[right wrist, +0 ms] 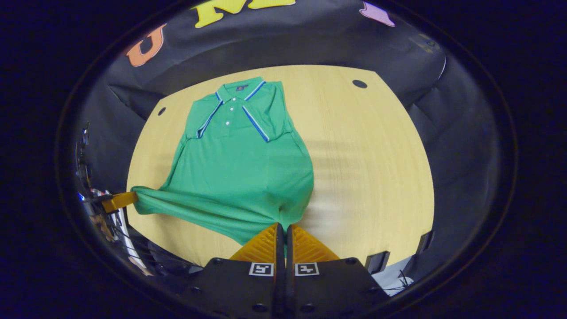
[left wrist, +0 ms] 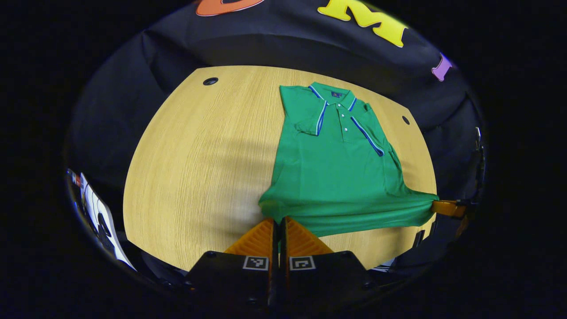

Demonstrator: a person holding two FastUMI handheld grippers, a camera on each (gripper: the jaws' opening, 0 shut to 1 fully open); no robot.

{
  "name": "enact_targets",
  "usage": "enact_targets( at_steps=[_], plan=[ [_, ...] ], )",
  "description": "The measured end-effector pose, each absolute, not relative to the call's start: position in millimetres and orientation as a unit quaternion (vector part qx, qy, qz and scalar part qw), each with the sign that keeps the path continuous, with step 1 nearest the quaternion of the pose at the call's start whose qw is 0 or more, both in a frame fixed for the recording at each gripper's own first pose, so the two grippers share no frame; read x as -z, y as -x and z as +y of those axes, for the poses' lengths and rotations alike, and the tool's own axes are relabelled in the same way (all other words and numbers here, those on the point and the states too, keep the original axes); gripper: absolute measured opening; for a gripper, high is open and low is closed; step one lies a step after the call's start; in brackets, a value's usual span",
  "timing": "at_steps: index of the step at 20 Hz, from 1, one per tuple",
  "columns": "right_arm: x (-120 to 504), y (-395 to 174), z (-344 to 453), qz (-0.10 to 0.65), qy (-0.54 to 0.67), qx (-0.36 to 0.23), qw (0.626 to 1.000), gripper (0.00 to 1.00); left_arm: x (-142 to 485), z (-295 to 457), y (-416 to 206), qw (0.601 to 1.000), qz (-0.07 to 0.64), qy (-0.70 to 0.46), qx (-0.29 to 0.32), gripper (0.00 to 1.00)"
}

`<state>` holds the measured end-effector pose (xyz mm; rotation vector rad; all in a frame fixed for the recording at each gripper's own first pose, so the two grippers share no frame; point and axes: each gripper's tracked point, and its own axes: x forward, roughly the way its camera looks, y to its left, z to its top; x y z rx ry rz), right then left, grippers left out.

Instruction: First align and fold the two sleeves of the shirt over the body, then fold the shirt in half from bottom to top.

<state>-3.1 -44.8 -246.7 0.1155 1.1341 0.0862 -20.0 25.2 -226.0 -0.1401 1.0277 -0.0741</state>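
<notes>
Knit cloth is pinched in both tongs: the left gripper (left wrist: 280,220) is clamped on the near left hem corner of the green shirt (left wrist: 336,173), and the right gripper (right wrist: 284,227) on the near right corner. Between them the hem is stretched and lifted slightly off the wooden table (left wrist: 199,168). Both sleeves look folded over the body already. Soft, light and limp, it should sag and slip unless the 2 corners travel together toward the collar (right wrist: 239,91).

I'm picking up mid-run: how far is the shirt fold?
Done: both sleeves of the green polo shirt lie folded over its body. In hand: the left gripper and right gripper are each shut on a bottom hem corner, pulling it taut. Left: carrying the hem up to the collar.
</notes>
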Motion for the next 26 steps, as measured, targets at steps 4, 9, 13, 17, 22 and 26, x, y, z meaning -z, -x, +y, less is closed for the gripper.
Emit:
enact_targets(
  at_steps=[4,9,13,17,22,26],
  plan=[
    [231.8,-40.8,-40.4,0.509,-0.044,-0.043,0.858,0.02,212.2,22.9,-20.5,0.881,0.469,0.048,0.035,0.03],
    [217.9,-112.4,-40.9,0.469,-0.052,-0.032,0.881,0.02,194.5,23.0,-92.4,0.898,0.437,0.051,0.026,0.03],
    [208.2,-179.9,-39.9,0.432,-0.065,-0.03,0.899,0.02,184.4,25.6,-158.1,0.91,0.411,0.056,0.016,0.03],
    [225.7,-250.0,-24.7,0.407,-0.069,-0.045,0.91,0.02,195.6,26.3,-224.6,0.924,0.38,0.046,-0.004,0.03],
    [264.4,-315.4,-19.2,0.394,-0.065,-0.044,0.915,0.02,219.5,27.5,-280.0,0.927,0.371,0.052,-0.026,0.03],
    [284.2,-358.6,-20.4,0.372,-0.053,-0.044,0.926,0.03,232.7,22.8,-316.5,0.932,0.355,0.058,-0.029,0.03]
  ],
)
